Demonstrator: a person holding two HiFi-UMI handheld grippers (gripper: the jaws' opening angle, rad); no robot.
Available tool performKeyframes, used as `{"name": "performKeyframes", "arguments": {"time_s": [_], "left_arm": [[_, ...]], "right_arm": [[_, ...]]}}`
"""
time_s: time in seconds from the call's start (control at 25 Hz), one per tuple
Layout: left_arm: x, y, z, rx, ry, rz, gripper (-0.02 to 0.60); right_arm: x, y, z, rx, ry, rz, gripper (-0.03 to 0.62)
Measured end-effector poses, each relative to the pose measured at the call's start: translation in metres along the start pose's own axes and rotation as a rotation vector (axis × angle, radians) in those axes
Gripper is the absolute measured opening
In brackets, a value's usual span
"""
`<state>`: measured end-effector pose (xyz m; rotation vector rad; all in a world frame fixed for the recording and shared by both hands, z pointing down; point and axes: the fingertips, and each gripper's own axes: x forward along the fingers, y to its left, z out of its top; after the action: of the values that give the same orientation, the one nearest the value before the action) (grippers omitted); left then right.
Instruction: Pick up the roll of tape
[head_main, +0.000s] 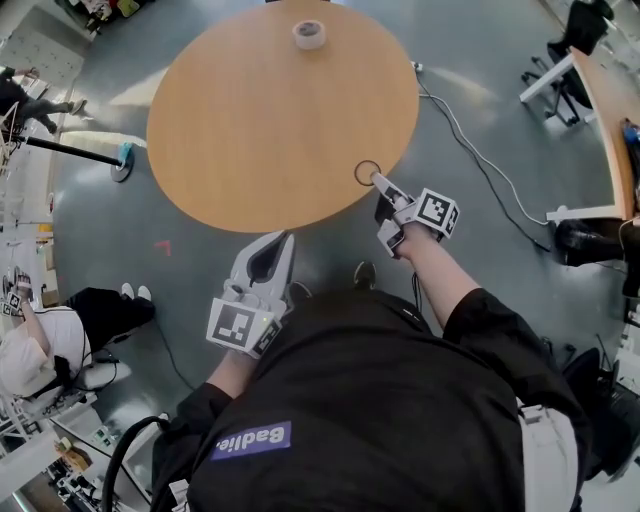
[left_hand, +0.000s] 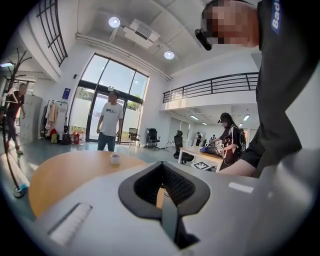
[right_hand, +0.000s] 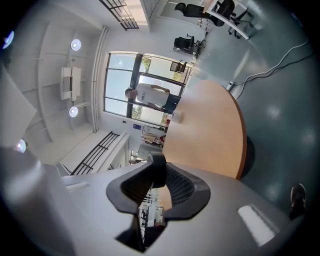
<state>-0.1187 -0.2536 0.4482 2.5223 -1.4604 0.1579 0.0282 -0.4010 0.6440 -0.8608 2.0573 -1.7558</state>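
A thin black roll of tape hangs over the near right edge of the round wooden table, and my right gripper is shut on it. The right gripper view shows this black roll edge-on, pinched between the jaws of the right gripper, with the table beyond. A white roll of tape lies at the table's far edge and is small in the left gripper view. My left gripper is short of the table's near edge, shut and empty.
A white cable runs across the grey floor right of the table. A desk and chairs stand at the far right. One person sits at the lower left. Another person stands beyond the table by the glass doors.
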Motion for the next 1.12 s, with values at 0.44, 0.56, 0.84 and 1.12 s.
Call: {"name": "performKeyframes", "arguments": {"time_s": [0.44, 0.56, 0.84, 1.12], "left_arm": [[-0.018, 0.017, 0.005, -0.019, -0.048, -0.065, 0.020], [-0.025, 0.022, 0.009, -0.028, -0.062, -0.081, 0.020], [-0.042, 0.031, 0.013, -0.021, -0.077, -0.128, 0.020], [-0.064, 0.046, 0.006, -0.022, -0.100, -0.179, 0.020]], "right_arm": [[0.003, 0.071, -0.063, -0.085, 0.059, 0.007, 0.083], [0.006, 0.101, -0.079, -0.131, 0.065, 0.038, 0.083], [0.014, 0.153, -0.118, -0.224, 0.068, 0.103, 0.083], [0.023, 0.169, -0.157, -0.330, 0.074, 0.052, 0.083]]}}
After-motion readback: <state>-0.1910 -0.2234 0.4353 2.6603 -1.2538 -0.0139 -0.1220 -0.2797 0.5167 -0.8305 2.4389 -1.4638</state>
